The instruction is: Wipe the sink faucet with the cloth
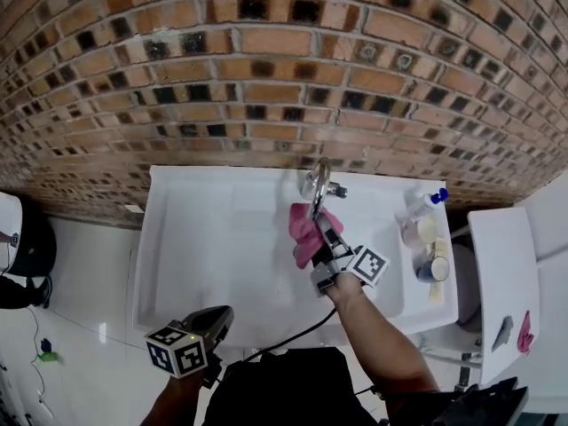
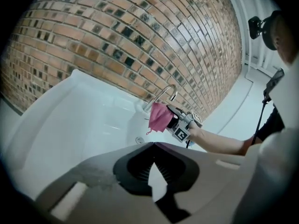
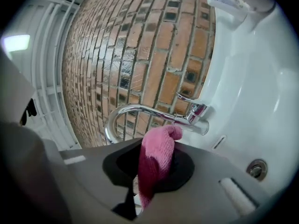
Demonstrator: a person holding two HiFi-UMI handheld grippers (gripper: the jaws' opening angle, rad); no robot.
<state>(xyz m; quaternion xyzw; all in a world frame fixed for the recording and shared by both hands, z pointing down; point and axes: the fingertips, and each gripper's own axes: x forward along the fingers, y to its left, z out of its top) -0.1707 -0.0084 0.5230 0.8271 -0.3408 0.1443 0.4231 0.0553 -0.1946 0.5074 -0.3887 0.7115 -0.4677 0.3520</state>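
Slippage looks the likeliest trouble here: the right gripper has its jaws clamped on only a bunched fold of the pink cloth. The rest hangs loose right at the spout of the chrome faucet, at the centre of the head view. A hard drag along that curve could tug the fabric free and drop it into the sink. Pressing too close could also knock the jaw tips against the metal, or bump the lever at the faucet's base and start water running. A wide sweep toward the right of the frame might topple what stands on the sink's ledge there. The left gripper, at the lower left of the head view and well apart from the faucet, has its jaws closed together on nothing. As for containers, the basin holds nothing visible but its drain. The ledge carries a clear bottle with a blue cap and two round tubs — their contents cannot be told.
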